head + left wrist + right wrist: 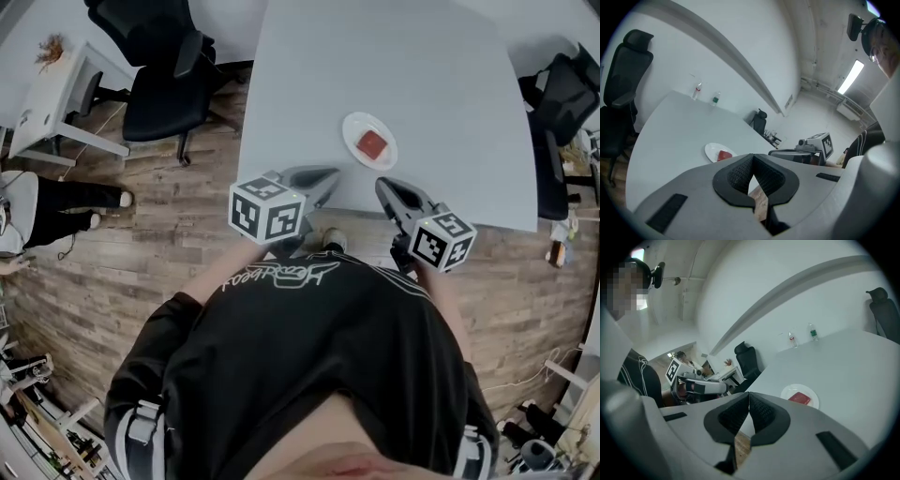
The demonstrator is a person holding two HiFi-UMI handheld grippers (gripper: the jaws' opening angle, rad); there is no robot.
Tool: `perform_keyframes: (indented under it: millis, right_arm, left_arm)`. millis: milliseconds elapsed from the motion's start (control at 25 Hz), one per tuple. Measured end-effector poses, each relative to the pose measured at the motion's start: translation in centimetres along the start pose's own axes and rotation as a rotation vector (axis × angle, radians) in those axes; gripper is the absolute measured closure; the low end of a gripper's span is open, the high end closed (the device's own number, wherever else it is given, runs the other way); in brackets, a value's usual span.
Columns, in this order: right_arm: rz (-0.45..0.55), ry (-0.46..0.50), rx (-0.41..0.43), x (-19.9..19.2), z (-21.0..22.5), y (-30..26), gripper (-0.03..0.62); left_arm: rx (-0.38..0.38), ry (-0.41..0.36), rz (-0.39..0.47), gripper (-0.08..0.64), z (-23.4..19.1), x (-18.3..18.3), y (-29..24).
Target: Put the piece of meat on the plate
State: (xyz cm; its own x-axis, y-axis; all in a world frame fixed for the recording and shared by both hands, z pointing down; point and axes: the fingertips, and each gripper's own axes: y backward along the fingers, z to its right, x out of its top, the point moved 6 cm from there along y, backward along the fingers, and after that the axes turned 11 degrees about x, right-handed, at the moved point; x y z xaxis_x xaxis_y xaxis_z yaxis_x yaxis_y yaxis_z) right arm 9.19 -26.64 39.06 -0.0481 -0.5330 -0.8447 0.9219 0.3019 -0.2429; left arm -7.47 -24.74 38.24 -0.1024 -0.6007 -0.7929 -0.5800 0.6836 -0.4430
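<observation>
L claw point(752, 158) empty, meat point(724, 155) on plate point(711, 151) beyond

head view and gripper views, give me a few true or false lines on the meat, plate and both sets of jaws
1. The piece of meat lies on the plate. True.
2. The left gripper is carrying the meat. False: its jaws are closed together with nothing between them.
3. The right gripper has its jaws shut and empty. True.
4. The plate sits on the wooden floor. False: it is on the grey table, near the edge closest to the person.
5. One gripper is touching the plate. False: both are apart from it, at the table's near edge.
</observation>
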Motion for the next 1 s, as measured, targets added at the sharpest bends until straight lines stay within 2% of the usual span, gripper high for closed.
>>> perform_keyframes:
  millis: [280, 560, 1000]
  right_arm:
    - [0.038, 0.034, -0.018, -3.0, -7.0, 0.8, 0.584]
    - [0.071, 0.023, -0.046, -7.4, -14.0, 2.4, 0.584]
    - [0.097, -0.006, -0.105, -12.6, -21.1, 4.3, 0.584]
  left_arm:
    - [-0.032, -0.027, 0.026, 0.552, 1.5, -3.0, 6.4]
    - [-0.069, -0.059, 0.003, 0.552, 4.0, -7.3, 11.4]
    - [-0.143, -0.089, -0.011, 0.552, 6.9, -12.0, 17.3]
